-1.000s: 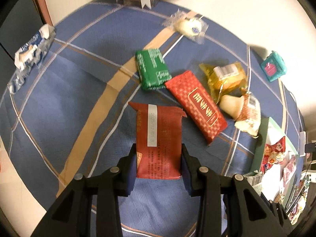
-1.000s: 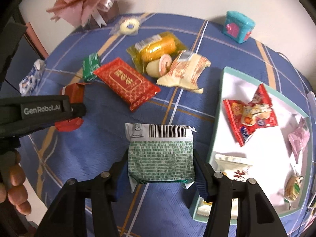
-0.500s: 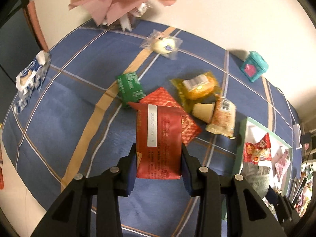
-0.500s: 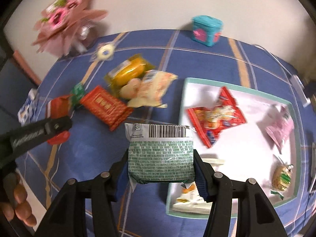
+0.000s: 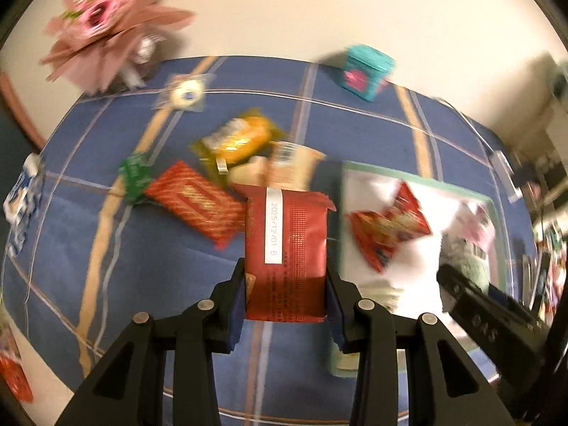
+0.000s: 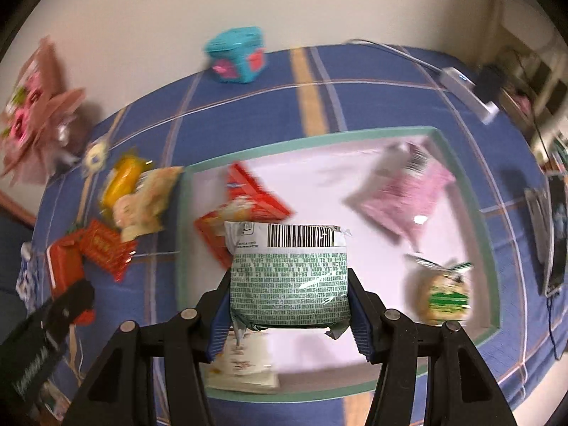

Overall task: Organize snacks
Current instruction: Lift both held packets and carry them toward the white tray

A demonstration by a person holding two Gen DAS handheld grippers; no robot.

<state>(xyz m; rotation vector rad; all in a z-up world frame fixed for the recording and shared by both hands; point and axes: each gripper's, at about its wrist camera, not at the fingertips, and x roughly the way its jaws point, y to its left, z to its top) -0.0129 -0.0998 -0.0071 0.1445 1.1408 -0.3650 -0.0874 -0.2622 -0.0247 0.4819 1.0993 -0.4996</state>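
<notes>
Item 1, my left gripper (image 5: 285,284): fingers closed flat on the two sides of a dark red packet (image 5: 287,248), held upright with its date strip facing me. A second ago only loose snacks on the blue plaid cloth (image 5: 106,248) lay beyond these fingertips; now the green-rimmed tray (image 5: 419,177) sits just right of them, so this packet is nearly delivered but not yet over the tray.

Item 2, loose stock left of and beyond my left fingers: a flat red bar (image 5: 193,206), a small green pack (image 5: 135,177), a yellow cake pack (image 5: 236,138), a cream wrapper (image 5: 284,168).

Item 3, my right gripper (image 6: 288,305): fingers closed on a green-printed packet (image 6: 288,284), barcode end forward. It has travelled from above the cloth to above the tray's white floor (image 6: 319,177), where a red pouch (image 6: 248,206) lies beyond my fingertips and a pink pouch (image 6: 401,191) to their right. By my estimate, release here comes next.
</notes>
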